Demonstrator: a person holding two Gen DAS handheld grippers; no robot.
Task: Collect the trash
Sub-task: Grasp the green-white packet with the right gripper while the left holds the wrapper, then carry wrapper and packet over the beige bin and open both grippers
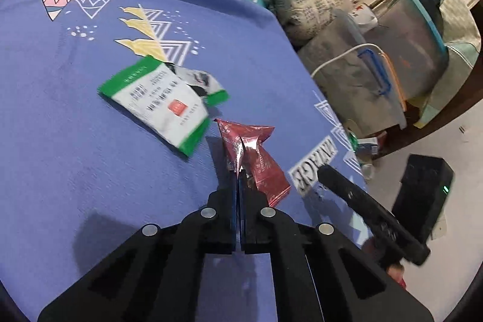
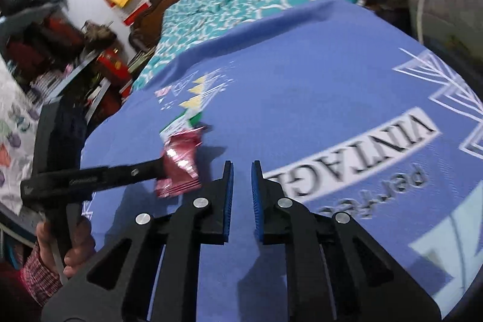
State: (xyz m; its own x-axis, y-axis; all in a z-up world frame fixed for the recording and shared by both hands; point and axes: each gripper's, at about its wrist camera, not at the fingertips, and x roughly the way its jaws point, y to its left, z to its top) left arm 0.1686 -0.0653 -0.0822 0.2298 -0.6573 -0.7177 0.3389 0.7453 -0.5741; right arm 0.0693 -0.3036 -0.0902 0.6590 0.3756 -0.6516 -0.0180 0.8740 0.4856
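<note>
The left gripper (image 1: 239,171) has its black fingers pressed together on a crinkled, glossy red foil wrapper (image 1: 253,159), pinched at a folded ridge so the foil fans out in sharp creases ahead of and to the right of the fingertips. In the right wrist view the same red wrapper (image 2: 179,162) sits at the end of the left gripper's long black body, left of the right fingers. Just beyond the left fingertips and to their left lies a flat green-and-white packet (image 1: 163,104), smooth and rectangular with a torn, curled upper corner, resting on the blue bedsheet (image 1: 60,125). The sheet is soft matte cloth printed with white triangles, yellow shapes and block lettering. The right gripper (image 2: 241,168) hovers above the sheet with its ribbed blue pads (image 2: 228,201) parted and nothing between them. Farther ahead lies a teal patterned quilt (image 2: 226,8).
</note>
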